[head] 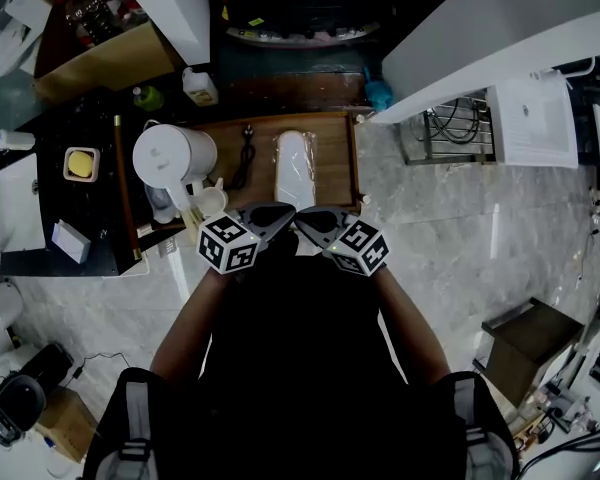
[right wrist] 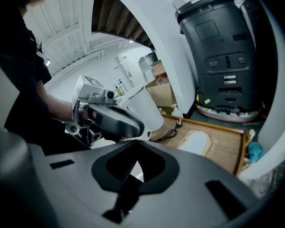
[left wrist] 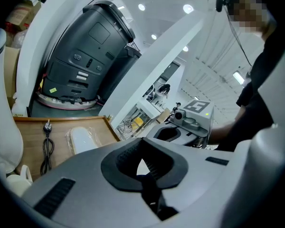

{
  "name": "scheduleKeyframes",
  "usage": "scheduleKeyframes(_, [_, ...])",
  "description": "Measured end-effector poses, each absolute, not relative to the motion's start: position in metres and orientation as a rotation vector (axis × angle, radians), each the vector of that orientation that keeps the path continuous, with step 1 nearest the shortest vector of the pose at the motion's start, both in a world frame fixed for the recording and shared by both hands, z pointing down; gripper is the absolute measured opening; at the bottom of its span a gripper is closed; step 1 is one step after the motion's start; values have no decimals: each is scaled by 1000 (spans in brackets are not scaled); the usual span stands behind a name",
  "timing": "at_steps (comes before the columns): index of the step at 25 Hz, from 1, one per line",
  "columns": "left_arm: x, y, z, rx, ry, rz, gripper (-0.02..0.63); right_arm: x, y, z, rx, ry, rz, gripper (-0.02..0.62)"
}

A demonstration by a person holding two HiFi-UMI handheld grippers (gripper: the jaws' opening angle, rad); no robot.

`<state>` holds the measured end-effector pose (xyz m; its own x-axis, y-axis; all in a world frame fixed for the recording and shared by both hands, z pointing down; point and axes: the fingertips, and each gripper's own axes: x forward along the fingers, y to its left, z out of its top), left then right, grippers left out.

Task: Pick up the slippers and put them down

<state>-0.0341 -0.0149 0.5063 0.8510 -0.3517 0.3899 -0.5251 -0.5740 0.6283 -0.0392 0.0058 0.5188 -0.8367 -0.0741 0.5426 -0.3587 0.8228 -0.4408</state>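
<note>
Slipper (head: 294, 168): white, smooth, oblong, in crinkled clear wrap; frame centre, flat on the tray.
Tray (head: 335, 138): brown wood, rimmed rectangle.
Cable (head: 245, 156): black, looped, left of slipper.
Left gripper (head: 276, 215): grey plastic; fingers (left wrist: 151, 190) pressed together, empty.
Right gripper (head: 313, 220): likewise pressed together, empty.

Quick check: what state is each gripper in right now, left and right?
Left gripper: shut, holding nothing.
Right gripper: shut, holding nothing.
</note>
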Motion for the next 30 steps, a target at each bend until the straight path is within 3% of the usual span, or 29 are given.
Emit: scheduleKeyframes(30, [-48, 2, 575, 2081, -720, 260, 12, -31, 13, 587, 103, -2402, 869, 8])
